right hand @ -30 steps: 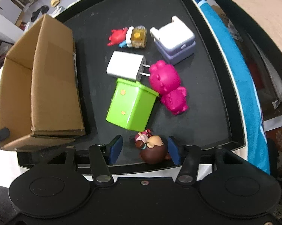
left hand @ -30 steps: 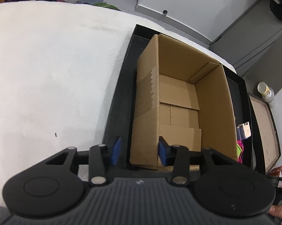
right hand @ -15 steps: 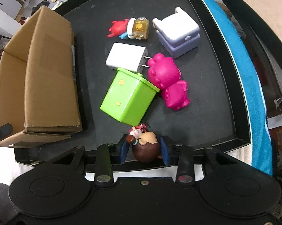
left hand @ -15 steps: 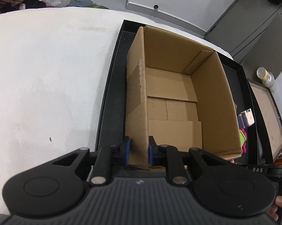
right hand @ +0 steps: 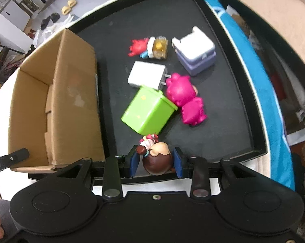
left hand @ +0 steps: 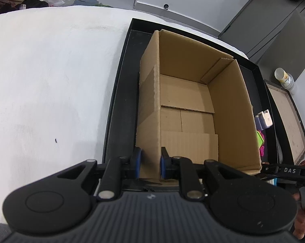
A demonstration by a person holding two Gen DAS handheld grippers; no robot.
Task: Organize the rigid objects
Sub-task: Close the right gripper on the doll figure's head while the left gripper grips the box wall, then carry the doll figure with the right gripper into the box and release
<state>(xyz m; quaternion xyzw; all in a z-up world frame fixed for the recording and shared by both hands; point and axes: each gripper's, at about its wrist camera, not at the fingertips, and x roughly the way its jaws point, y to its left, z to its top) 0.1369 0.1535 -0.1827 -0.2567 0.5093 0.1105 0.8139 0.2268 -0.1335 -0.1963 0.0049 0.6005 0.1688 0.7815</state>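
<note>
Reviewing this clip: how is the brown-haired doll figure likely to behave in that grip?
The doll figure looks like hard moulded plastic, so probably stiff and light. The right hand-held gripper clamps its rounded, glossy head, so it may slip or pivot between the pads. Its big head suggests it would tip if set upright.

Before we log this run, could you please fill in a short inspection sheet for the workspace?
Surface: black tray on a white table.
Job's things: empty cardboard box; green cube, pink toy, white charger, lilac box, red figure.
Clutter: bottle beyond the tray.
Grippers: left gripper clamps the box wall; right gripper grips the brown-haired doll.
Cables: nothing seen.
Surroundings: grey cabinets, slippers and bags on floor.
</note>
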